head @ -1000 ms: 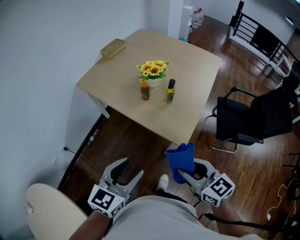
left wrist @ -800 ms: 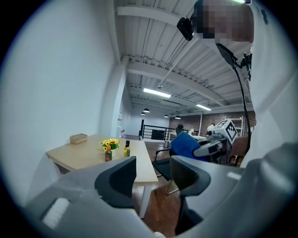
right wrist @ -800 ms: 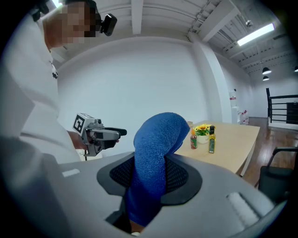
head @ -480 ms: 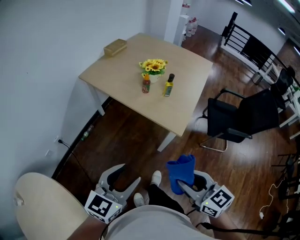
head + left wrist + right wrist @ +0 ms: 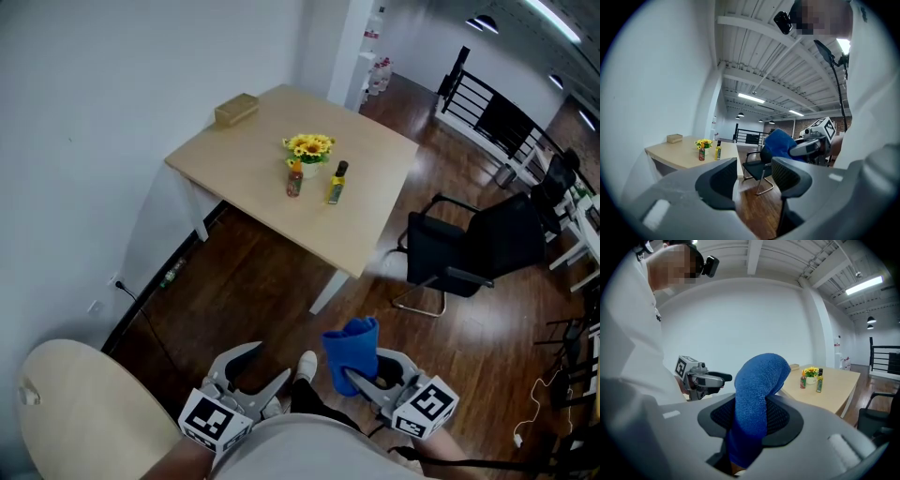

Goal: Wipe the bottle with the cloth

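Two small bottles stand on the wooden table point(image 5: 244, 178) far ahead of both grippers: a yellow-green one with a black cap point(image 5: 337, 183) point(image 5: 717, 151) point(image 5: 819, 383) and a red one point(image 5: 294, 178) point(image 5: 701, 153) point(image 5: 803, 382). My right gripper point(image 5: 367, 377) point(image 5: 752, 420) is shut on a blue cloth point(image 5: 349, 354) point(image 5: 759, 394) point(image 5: 778, 144), which sticks up out of the jaws and folds over. My left gripper point(image 5: 267, 364) point(image 5: 752, 173) is open with nothing between its fingers. Both grippers are held low, close to the person's body, over the wooden floor.
A pot of yellow flowers point(image 5: 307, 147) stands just behind the bottles and a small brown box point(image 5: 236, 109) sits at the table's far corner. A black chair point(image 5: 478, 246) stands right of the table. A round beige surface point(image 5: 84, 412) fills the lower left. White wall on the left.
The table and bottles appear smaller and farther away than a second ago. Both grippers stay low near the body, the cloth still in the right one.
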Motion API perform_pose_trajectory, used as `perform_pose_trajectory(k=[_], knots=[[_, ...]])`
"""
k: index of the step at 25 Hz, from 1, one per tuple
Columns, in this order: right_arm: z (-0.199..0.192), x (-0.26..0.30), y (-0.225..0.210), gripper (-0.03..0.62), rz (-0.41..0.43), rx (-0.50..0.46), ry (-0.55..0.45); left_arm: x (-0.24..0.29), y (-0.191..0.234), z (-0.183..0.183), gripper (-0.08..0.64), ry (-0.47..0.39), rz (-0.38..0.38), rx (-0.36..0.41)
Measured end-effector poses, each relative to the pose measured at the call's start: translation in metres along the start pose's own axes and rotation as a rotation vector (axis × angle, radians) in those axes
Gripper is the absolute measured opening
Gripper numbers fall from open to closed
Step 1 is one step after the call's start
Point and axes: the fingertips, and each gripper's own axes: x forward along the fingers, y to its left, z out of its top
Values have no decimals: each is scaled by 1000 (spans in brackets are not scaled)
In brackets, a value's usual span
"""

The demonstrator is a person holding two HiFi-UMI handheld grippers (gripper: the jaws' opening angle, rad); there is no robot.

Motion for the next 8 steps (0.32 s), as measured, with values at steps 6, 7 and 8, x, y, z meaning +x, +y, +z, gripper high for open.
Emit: perform_pose_trajectory(k=[6, 7, 8], knots=[[-5, -5, 16, 150, -14, -9, 9, -14, -8, -8, 242, 3, -9, 14], [-6, -5, 19, 150, -14, -9, 10, -17, -9, -10, 242, 4, -7, 12], [-6, -5, 22, 150, -14, -10, 10, -20, -9, -11, 242, 6, -6, 10]])
